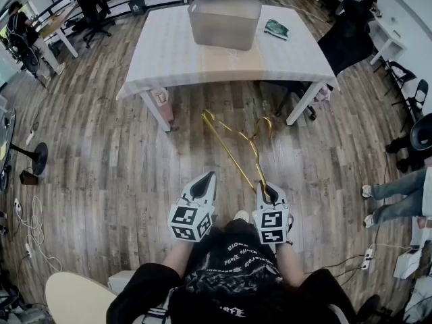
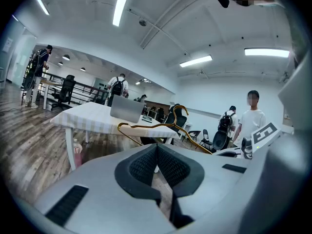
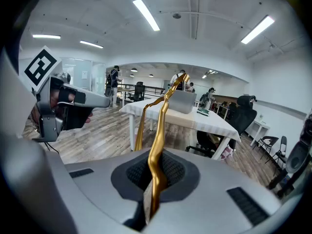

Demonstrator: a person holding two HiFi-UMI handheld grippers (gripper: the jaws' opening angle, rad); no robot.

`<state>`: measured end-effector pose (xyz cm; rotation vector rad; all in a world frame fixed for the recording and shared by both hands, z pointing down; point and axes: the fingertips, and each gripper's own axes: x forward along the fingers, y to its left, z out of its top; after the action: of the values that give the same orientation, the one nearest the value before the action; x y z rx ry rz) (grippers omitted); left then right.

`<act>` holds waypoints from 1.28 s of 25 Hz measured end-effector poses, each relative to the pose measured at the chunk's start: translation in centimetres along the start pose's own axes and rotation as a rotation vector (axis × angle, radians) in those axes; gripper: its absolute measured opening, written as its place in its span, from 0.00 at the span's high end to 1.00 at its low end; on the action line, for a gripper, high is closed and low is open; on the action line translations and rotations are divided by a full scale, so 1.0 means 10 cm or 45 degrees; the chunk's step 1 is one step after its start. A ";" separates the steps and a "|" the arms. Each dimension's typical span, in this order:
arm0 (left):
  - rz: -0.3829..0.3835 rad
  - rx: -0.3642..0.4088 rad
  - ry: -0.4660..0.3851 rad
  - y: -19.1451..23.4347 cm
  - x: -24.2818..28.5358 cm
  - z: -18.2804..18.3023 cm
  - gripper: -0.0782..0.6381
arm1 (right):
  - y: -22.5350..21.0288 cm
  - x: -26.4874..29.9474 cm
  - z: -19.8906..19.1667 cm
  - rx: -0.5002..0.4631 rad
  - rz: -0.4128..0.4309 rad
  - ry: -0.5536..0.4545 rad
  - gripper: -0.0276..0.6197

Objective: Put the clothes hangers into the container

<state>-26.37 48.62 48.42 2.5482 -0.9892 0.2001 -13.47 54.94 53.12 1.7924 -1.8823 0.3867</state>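
The right gripper point(image 1: 264, 189) pinches one end of the gold clothes hanger point(image 3: 158, 147). The hanger points toward the table point(image 1: 169, 56) and stops short of it. The left gripper point(image 1: 208, 177) has its jaws pressed together on nothing. The container point(image 1: 225, 20) stands on the table's far half.

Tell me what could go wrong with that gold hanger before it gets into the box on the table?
1. The right hand-held gripper pinches the gold hanger near one end only, so the long part sticking out could swing or slip loose.
2. The container sits on the table, well ahead; the hanger's hook could catch on its rim or the table edge.
3. The left hand-held gripper is shut and empty, so nothing steadies the hanger.
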 end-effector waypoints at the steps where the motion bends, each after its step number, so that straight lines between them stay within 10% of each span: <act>1: 0.003 0.000 0.001 0.00 0.03 0.00 0.86 | -0.02 0.01 0.00 -0.002 0.001 0.000 0.95; 32: 0.139 0.045 -0.112 -0.42 1.25 0.28 0.86 | -1.53 0.49 0.40 -0.016 0.006 -0.198 0.95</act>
<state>-14.37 42.58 47.99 2.5562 -1.1689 0.1378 0.97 47.39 50.34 1.8574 -1.9890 0.2419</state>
